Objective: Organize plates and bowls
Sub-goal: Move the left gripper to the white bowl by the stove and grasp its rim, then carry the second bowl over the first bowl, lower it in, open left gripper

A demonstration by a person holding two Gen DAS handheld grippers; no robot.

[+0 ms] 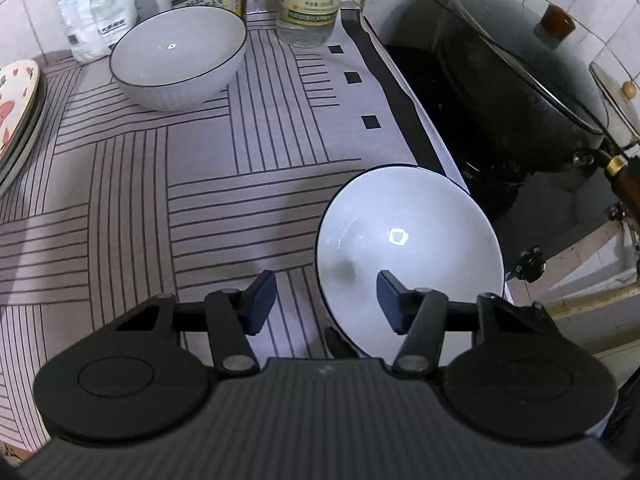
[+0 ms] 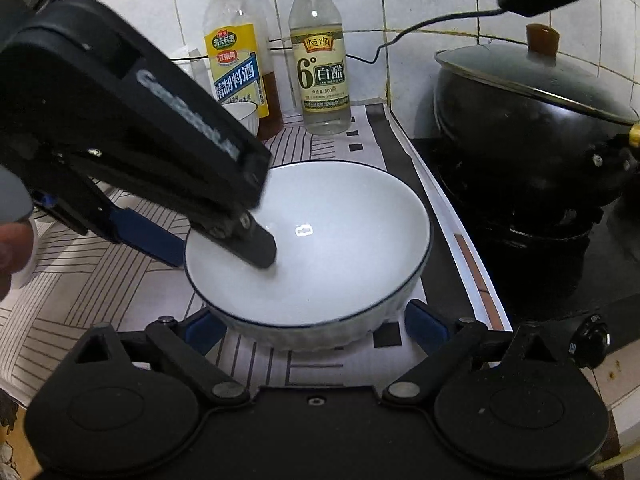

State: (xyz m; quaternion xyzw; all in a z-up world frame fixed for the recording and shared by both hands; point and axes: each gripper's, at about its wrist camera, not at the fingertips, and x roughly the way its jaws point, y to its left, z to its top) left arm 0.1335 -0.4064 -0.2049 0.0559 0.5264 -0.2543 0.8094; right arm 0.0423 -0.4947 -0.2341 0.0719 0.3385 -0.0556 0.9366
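Right wrist view: near bowl [image 2: 320, 248] sits on the striped mat [image 2: 100, 280]; left claw [image 2: 224, 246] straddles its rim, not yet pinching; right claw [image 2: 316, 330] spread around its base.

bowls [image 1: 178, 58]: 2 | bottles [image 2: 320, 60]: 2, maybe 3 | plates [image 1: 18, 116]: stacked, count unclear | pots [image 1: 516, 88]: 1

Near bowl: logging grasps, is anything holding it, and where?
Not clearly held. The left gripper straddles the near bowl's rim with gaps; the right gripper flanks its base, contact unclear.
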